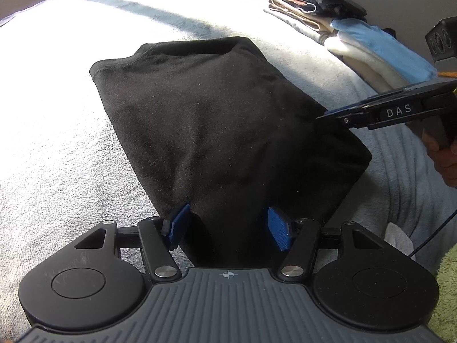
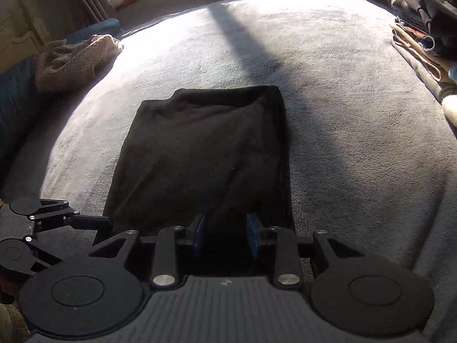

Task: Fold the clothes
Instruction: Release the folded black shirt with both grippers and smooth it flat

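Black cloth (image 1: 217, 120), mid-frame on the bed (image 1: 57, 114), looks soft and limp. Left hand-held gripper (image 1: 228, 225) and right one (image 2: 225, 234) straddle its near edge, jaws released; pinch corners there.

Black left gripper (image 1: 228, 225), blue ribbed fingers (image 1: 278, 227), silver screws, right gripper (image 1: 371, 111) marked "DAS", possibly grey-ribbed base.

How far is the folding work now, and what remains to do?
Done: a stack of folded clothes lies at the far right of the bed. In hand: the black garment is already a narrow rectangle; the left gripper and right gripper sit open at its near edge. Left: probably a final fold, then the crumpled beige garment.
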The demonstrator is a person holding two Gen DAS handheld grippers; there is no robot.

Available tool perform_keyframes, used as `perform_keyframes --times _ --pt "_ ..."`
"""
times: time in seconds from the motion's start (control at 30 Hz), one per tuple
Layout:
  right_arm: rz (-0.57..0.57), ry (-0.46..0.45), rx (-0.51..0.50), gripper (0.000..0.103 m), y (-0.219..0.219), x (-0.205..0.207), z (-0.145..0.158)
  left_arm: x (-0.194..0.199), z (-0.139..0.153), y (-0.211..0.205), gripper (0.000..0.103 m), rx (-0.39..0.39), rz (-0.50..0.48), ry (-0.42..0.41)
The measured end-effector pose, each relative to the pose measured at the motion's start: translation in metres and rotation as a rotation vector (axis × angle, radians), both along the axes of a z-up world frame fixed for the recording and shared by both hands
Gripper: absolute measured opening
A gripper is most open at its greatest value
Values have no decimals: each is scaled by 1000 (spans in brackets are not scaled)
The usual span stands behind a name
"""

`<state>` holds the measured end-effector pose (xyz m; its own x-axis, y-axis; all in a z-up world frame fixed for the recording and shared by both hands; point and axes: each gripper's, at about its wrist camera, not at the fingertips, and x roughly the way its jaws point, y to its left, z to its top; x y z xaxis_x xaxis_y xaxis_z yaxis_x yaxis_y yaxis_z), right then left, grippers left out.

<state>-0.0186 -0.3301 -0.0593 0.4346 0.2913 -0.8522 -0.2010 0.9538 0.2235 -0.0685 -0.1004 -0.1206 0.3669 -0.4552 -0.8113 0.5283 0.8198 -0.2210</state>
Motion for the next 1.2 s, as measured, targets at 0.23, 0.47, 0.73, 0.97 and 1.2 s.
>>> perform_keyframes --times 0.23,0.47,0.73,0.97,1.2 --pt "-28 2 -41 33 -4 -21 -11 -4 2 1 60 20 14 6" --pt "-32 -47 -68 33 -1 -29 2 -9 3 -6 60 72 8 0" --pt "0 -32 -58 33 5 -39 -9 -15 3 -15 61 129 14 3" --pt "-1 5 -56 33 1 -46 -7 -19 4 -23 63 186 17 9" --pt "16 -81 44 33 7 -43 19 -20 4 -29 65 231 21 21"
